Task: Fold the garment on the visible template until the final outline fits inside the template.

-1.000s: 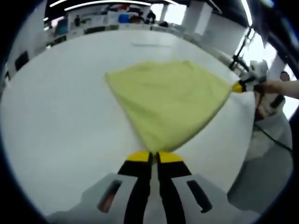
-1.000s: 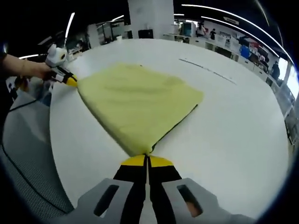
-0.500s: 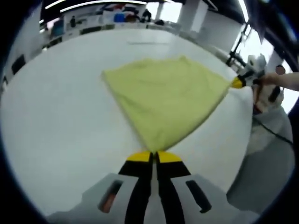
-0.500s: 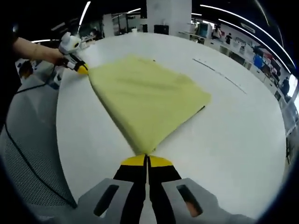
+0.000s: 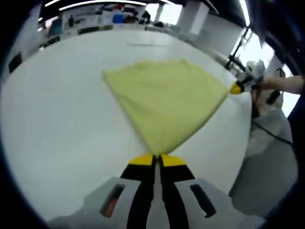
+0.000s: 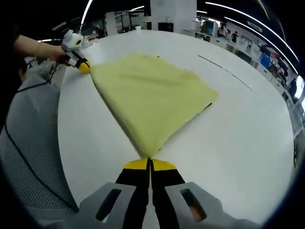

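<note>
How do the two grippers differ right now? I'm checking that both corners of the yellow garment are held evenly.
The left gripper pinches the garment corner on the person's left; the right gripper pinches the corner on the other side. In the right gripper view, a bare hand shows behind the left gripper; the right gripper view's own hand is hidden. Shared: yellow-tipped black jaws closed on cloth, with the near edge drawn between them over the white table.

Looks like a big open-plan lab or workshop hall. Long white worktable (image 6: 238,143) up front, more benches (image 5: 95,26) lined along the far wall with people (image 6: 221,29) standing at them. Strip lights (image 6: 238,12) running across a dark ceiling, a broad white pillar (image 6: 169,12), bright windows (image 5: 248,45) off to one side.
</note>
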